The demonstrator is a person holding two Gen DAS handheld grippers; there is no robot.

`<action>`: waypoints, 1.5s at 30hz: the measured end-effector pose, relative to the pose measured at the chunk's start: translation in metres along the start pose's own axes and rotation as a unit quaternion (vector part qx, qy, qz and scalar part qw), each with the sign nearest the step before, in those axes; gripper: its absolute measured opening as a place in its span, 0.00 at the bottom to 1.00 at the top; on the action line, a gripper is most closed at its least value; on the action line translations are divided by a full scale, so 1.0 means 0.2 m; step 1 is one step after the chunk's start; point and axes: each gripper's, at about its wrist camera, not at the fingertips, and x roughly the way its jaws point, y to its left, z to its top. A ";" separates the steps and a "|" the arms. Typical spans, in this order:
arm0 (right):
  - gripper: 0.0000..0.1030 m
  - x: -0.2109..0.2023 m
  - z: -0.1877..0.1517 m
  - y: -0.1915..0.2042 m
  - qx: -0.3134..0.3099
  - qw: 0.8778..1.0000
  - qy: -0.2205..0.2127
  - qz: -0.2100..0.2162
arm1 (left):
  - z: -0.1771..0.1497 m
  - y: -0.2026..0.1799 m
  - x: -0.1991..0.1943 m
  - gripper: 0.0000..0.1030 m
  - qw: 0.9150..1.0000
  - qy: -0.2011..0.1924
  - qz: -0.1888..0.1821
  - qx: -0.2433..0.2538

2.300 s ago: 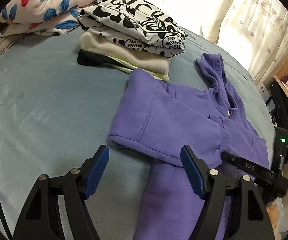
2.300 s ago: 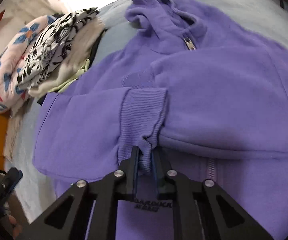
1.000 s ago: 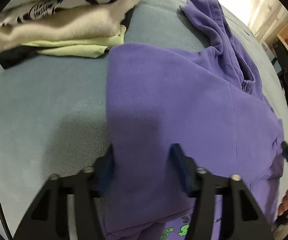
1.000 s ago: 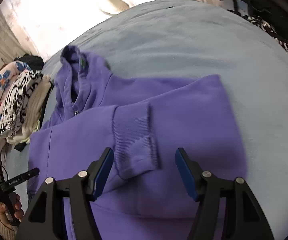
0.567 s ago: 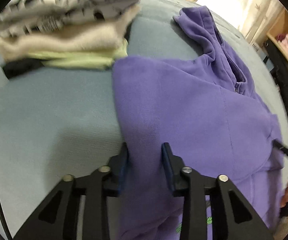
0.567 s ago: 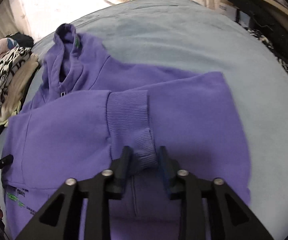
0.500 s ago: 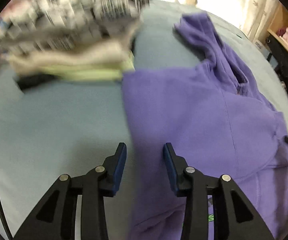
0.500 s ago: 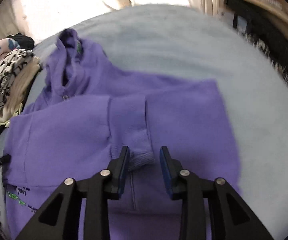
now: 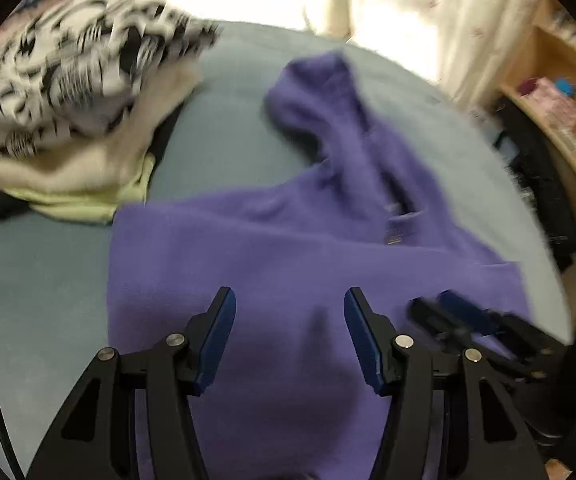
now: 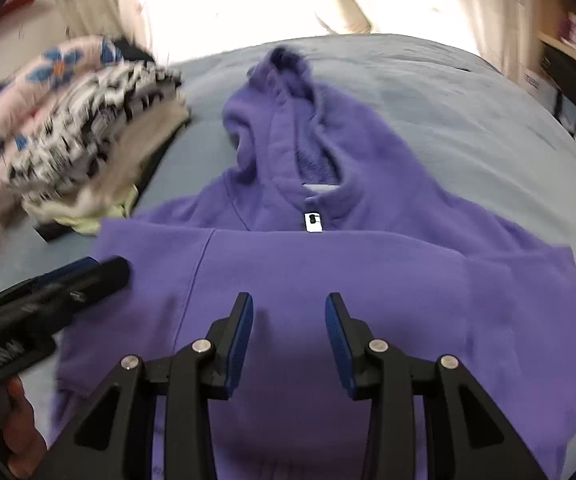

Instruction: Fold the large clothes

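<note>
Right wrist view alone shows the hoodie's (image 10: 368, 280) white zipper pull (image 10: 312, 222); no writing is readable. Both claws, left (image 9: 288, 336) and right (image 10: 289, 340), have just been opening, empty, above the hoodie.

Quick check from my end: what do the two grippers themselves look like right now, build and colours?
Both match: the left gripper and right gripper have angular black linkage arms with silver pivot bolts and two black fingers faced with blue pads. A black cable runs along the lower left edge of the left wrist view. No sleeve is visible.
</note>
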 end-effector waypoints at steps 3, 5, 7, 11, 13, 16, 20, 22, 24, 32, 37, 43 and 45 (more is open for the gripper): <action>0.34 0.07 0.02 -0.12 -0.008 0.997 -0.006 -0.072 | -0.02 0.11 0.12 0.42 0.998 0.009 0.055 0.004; 0.33 0.07 0.02 -0.27 0.004 0.993 -0.015 -0.118 | -0.03 0.21 0.13 0.32 1.000 -0.004 0.029 0.003; 0.00 0.06 0.00 -0.46 0.033 0.997 -0.012 -0.071 | -0.03 0.26 0.13 0.23 1.000 -0.006 0.016 0.005; 0.00 0.00 -0.02 -0.57 0.048 0.997 -0.012 -0.063 | -0.03 0.27 0.14 0.20 1.000 -0.007 0.016 0.012; 0.23 -0.01 -0.03 -0.59 0.048 0.985 -0.013 -0.163 | -0.04 0.26 0.14 0.20 1.000 -0.008 0.023 0.015; 0.40 -0.01 -0.05 -0.68 0.086 0.987 -0.002 -0.139 | -0.04 0.25 0.14 0.21 1.000 -0.006 0.022 0.017; 0.43 -0.09 -0.04 -0.68 0.103 0.986 0.017 -0.127 | 0.00 0.23 0.11 0.25 1.000 0.014 0.024 0.007; 0.43 -0.15 -0.02 -0.62 0.097 0.989 0.010 -0.115 | 0.01 0.22 0.07 0.29 0.999 0.022 0.034 0.000; 0.43 -0.22 -0.05 -0.56 0.096 0.990 -0.010 -0.104 | 0.00 0.18 -0.02 0.46 0.999 0.020 0.041 0.002; 0.44 -0.35 -0.24 -0.16 0.059 0.997 0.027 0.029 | -0.23 -0.03 -0.37 0.69 0.999 -0.011 0.006 0.035; 0.43 -0.23 -0.40 -0.11 0.004 0.998 0.062 -0.032 | -0.44 0.02 -0.28 0.69 0.995 0.024 0.081 0.059; 0.38 -0.29 -0.52 -0.54 0.107 0.989 0.067 -0.077 | -0.53 0.30 -0.22 0.71 0.993 0.049 0.105 -0.003; 0.40 -0.31 -0.54 -0.58 0.109 0.986 0.065 -0.105 | -0.53 0.32 -0.22 0.71 0.994 0.049 0.101 -0.011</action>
